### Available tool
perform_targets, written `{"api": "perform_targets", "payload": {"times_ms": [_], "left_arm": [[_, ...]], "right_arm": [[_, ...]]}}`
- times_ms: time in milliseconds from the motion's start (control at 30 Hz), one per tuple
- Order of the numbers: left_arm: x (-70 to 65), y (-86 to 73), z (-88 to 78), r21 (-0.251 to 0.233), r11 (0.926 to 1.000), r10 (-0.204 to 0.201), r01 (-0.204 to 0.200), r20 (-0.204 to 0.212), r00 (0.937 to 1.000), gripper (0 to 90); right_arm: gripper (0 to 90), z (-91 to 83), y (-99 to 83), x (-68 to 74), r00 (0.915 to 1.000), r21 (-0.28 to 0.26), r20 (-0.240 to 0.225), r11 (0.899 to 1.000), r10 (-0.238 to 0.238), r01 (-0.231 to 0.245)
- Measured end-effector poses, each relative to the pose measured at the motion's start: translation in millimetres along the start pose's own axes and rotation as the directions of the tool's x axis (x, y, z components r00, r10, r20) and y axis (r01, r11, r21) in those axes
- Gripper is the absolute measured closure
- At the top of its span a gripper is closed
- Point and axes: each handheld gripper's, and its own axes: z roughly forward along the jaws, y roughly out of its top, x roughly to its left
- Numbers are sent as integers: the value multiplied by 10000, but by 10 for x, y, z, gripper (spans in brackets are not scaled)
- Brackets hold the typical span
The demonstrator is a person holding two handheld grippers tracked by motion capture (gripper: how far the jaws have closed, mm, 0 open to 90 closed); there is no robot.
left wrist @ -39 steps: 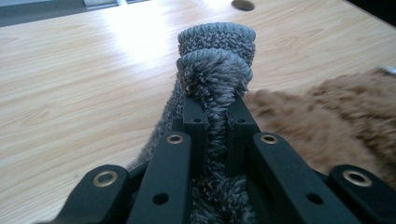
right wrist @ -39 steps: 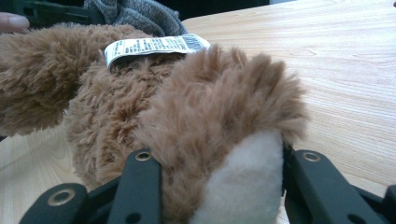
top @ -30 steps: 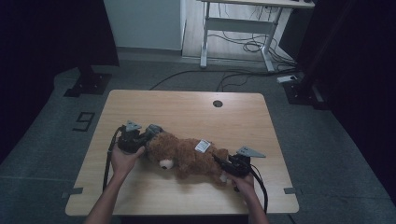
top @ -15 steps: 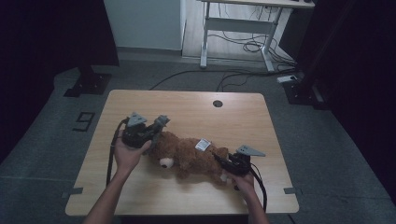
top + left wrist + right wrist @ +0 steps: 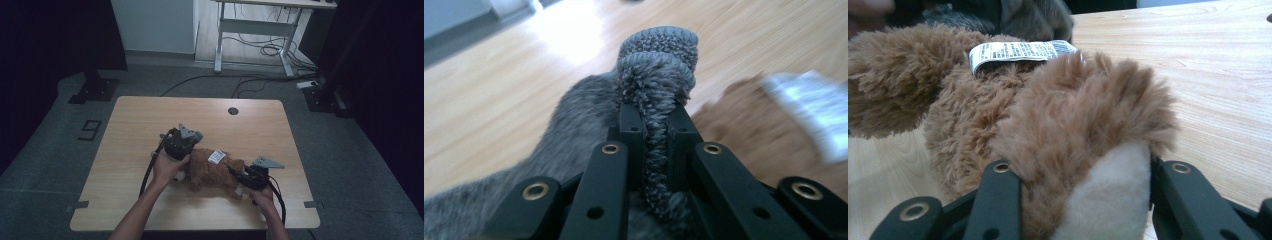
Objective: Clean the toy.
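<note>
A brown plush toy lies on the wooden table, a white label on its back. My left gripper is shut on a fold of grey knitted cloth, lifted a little above the toy's left end; more grey fuzzy fabric hangs beneath it. In the high view the left gripper sits at the toy's left end. My right gripper is shut on the toy's foot, brown fur with a cream sole, at the toy's right end. The label shows beyond it.
A round cable hole sits near the table's far edge. Beyond the table stand a white desk frame with loose cables and dark stand feet on the floor. Bare tabletop lies at left and far side.
My left gripper has moved right and slightly up along the toy, still pinching the grey cloth. The right gripper and the toy's foot have stayed put.
</note>
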Motion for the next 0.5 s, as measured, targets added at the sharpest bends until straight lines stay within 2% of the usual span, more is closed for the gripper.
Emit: {"api": "perform_targets", "payload": {"times_ms": [67,133,233,333,433,500], "left_arm": [[80,-65,-55,-188,9994,-276,277,89,9996,815],[134,-113,-136,-275,9992,-275,276,33,9996,815],[232,-198,-296,-542,9981,-314,292,-391,9987,815],[388,-328,-424,-526,9974,-528,492,-690,9962,816],[507,-506,-457,-498,9939,-1003,982,-404,9941,815],[544,-609,-448,-631,9894,-1316,1308,-76,9913,816]], "right_arm": [[614,2,-7,-13,9998,5,-90,9999,172,-172],[612,-2,-10,-10,9998,24,-118,9998,183,-183],[610,-11,-13,-6,9997,73,-120,9997,229,-228],[610,-20,-17,-6,9995,102,-162,9996,259,-258],[605,-21,-17,-4,9992,115,-193,9993,355,-352],[595,-26,-13,4,9987,140,-261,9990,428,-424]]}}
